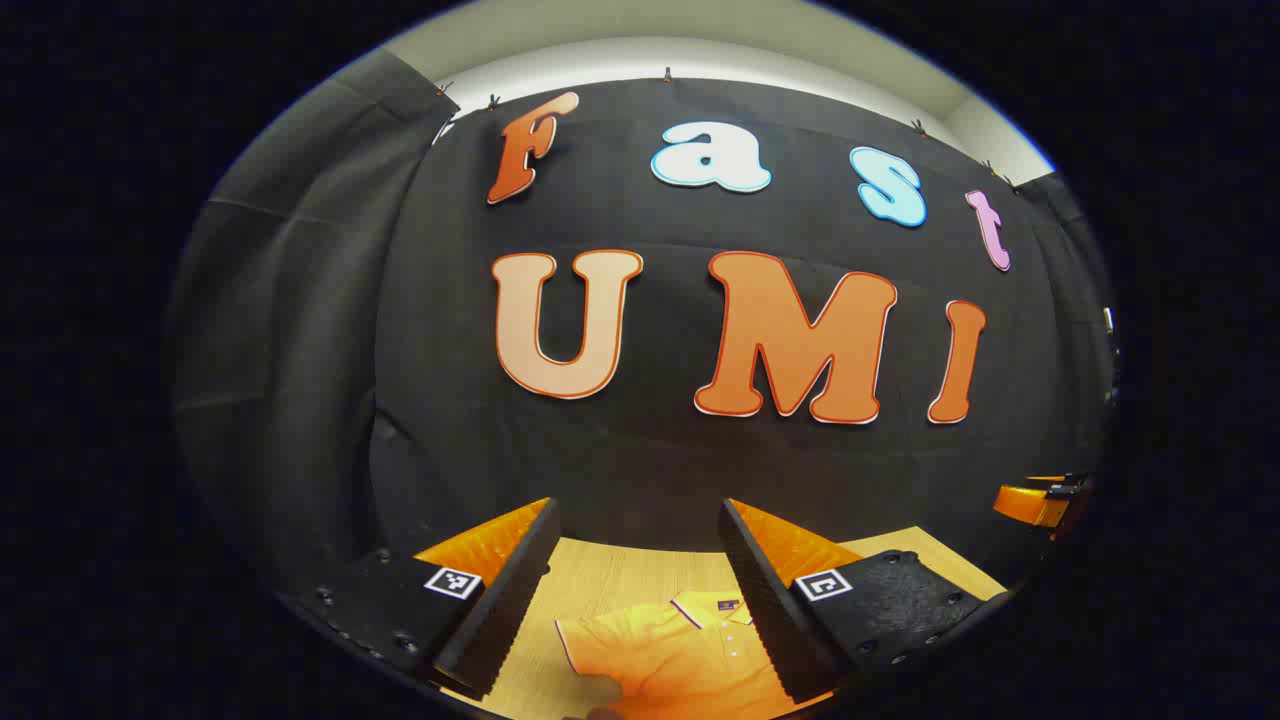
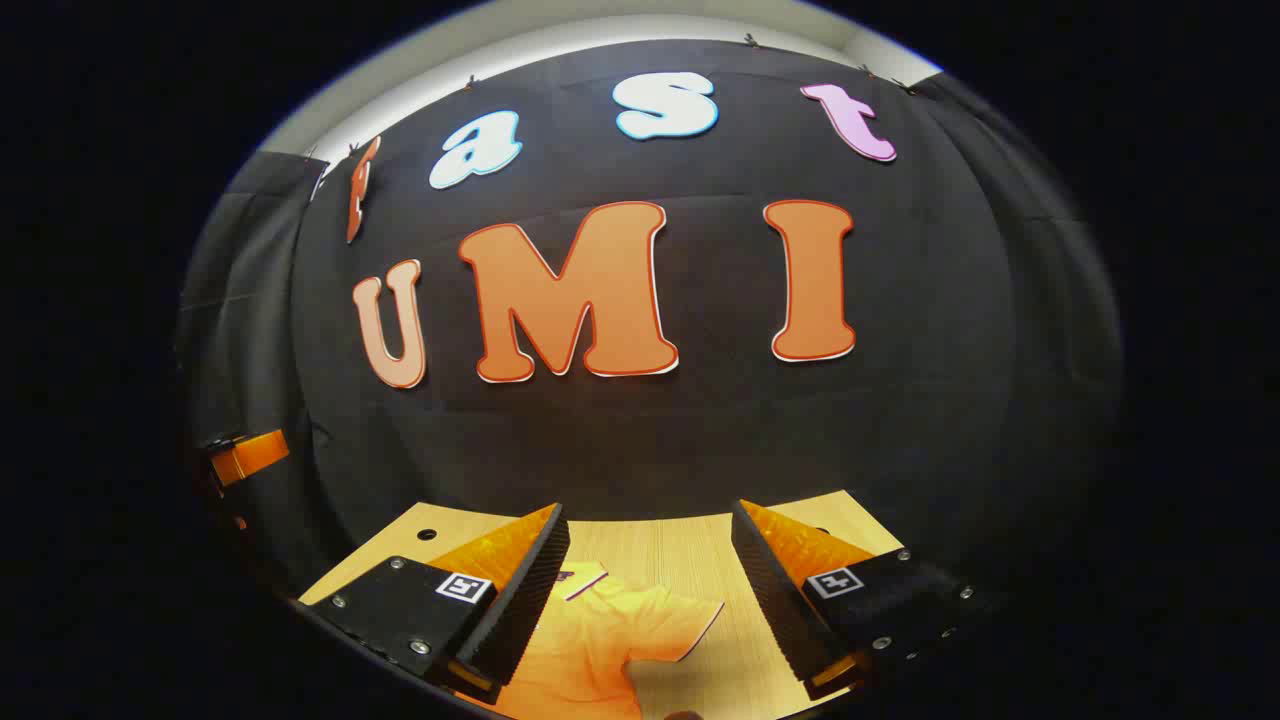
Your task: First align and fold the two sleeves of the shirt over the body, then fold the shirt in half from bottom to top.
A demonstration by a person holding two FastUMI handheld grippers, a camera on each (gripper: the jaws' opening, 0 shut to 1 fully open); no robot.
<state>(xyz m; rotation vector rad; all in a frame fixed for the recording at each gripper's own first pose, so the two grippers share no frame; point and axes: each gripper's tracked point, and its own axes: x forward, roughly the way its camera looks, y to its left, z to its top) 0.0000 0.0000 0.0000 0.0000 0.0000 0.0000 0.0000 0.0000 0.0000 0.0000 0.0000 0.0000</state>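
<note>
Orange short-sleeved polo shirt (image 1: 690, 655) lies flat on the pale wooden surface (image 2: 690, 565), at 6 o'clock in both views, sleeves spread — nothing folded. Left hand-held gripper (image 1: 635, 600) and right hand-held gripper (image 2: 650, 600) hover wide, empty — likely framing a sleeve each.

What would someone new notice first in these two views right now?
The orange shirt lies flat on the wooden table, sleeves spread and not yet folded. Both the left gripper and right gripper hover above it, wide open, one over each sleeve.
</note>
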